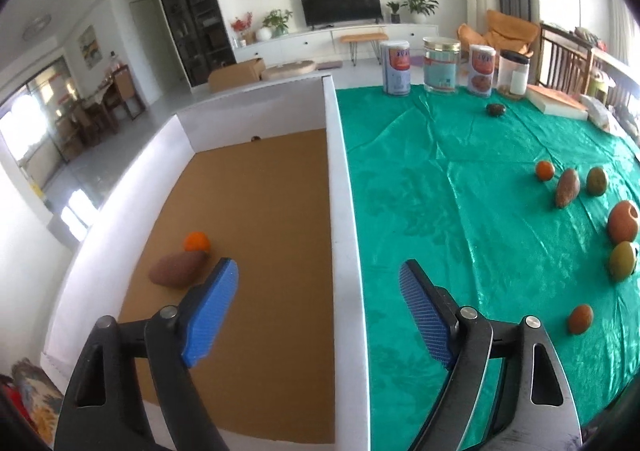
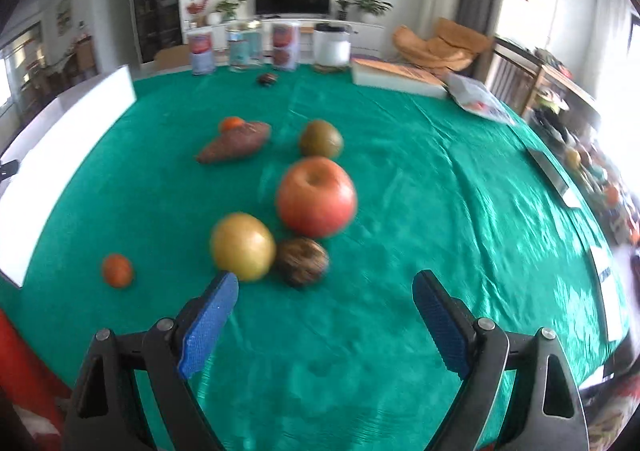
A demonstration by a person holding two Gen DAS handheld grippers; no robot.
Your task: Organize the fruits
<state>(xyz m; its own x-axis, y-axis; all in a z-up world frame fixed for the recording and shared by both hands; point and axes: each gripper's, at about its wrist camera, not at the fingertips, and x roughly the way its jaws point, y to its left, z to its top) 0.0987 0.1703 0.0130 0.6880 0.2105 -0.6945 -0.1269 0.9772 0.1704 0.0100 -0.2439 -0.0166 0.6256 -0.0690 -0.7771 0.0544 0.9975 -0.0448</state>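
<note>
Left gripper (image 1: 319, 277) wide open, empty (over box wall (image 1: 340, 187)); right gripper (image 2: 325, 288) likewise.

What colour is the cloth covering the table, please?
The cloth is a shiny emerald green with a faint tonal pattern, shown best in the right wrist view.

Inside the white-walled box (image 1: 334, 187) there's loads of open cardboard floor, with only a sweet potato (image 1: 178, 269) and a small orange (image 1: 197, 241) touching each other near its left wall, so anything coming in just has to clear that tall right wall. Right of the box, the green cloth (image 2: 400, 211) is bare up to a tight fruit cluster around the red apple (image 2: 316, 197). Jars and tins (image 1: 440, 65) line the cloth's far edge.
</note>
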